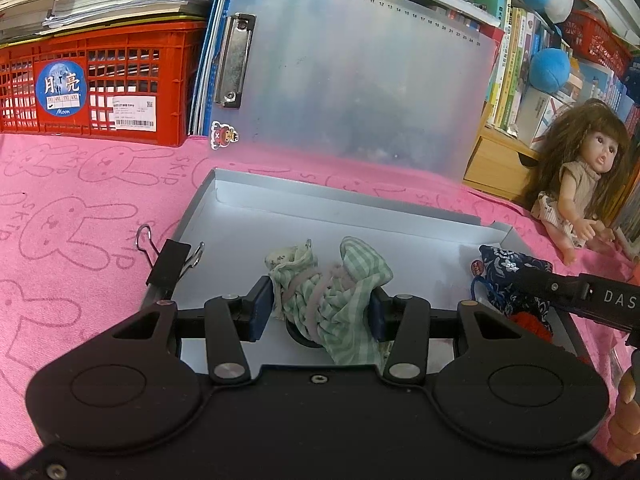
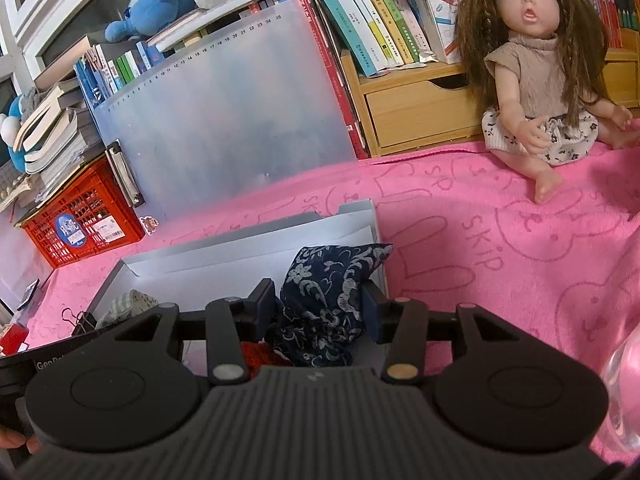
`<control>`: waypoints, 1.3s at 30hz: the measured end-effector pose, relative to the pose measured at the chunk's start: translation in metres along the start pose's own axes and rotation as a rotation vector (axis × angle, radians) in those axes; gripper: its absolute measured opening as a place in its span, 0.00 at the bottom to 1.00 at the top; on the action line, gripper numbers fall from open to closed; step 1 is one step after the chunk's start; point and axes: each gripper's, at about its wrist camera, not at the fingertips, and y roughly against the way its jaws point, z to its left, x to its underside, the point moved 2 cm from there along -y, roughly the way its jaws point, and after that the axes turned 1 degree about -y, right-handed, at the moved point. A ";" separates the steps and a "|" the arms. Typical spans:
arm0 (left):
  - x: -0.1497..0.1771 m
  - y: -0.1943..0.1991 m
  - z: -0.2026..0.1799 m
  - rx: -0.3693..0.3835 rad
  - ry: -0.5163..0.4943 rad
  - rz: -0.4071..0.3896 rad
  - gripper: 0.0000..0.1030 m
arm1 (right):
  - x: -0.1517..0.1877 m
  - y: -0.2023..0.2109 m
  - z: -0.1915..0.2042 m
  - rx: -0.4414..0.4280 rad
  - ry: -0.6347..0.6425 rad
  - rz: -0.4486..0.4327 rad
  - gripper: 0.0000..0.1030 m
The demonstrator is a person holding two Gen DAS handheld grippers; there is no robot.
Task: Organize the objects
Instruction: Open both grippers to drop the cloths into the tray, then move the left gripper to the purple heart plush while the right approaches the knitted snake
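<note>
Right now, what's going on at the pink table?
A person is working two handheld grippers over an open grey box on the pink towel. The left gripper has its jaws closed on a green checked cloth bundle; the right gripper is clamped on a navy floral pouch. Both items sit low over the box's near end. A black binder clip is on the box's left edge, and a doll sits beyond.

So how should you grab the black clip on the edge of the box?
Probably by the black binder clip's body, coming from above. It sits clamped on the gray box's left wall, and its thin wire handles look too slippery to pinch.
</note>
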 end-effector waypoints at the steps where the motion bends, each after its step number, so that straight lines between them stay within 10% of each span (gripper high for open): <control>1: 0.000 0.000 0.000 -0.001 -0.001 0.001 0.44 | 0.000 0.000 0.000 0.000 -0.001 -0.002 0.50; 39: 0.036 0.164 -0.040 0.007 -0.249 -0.165 0.77 | 0.040 0.144 0.034 -0.131 0.232 -0.139 0.83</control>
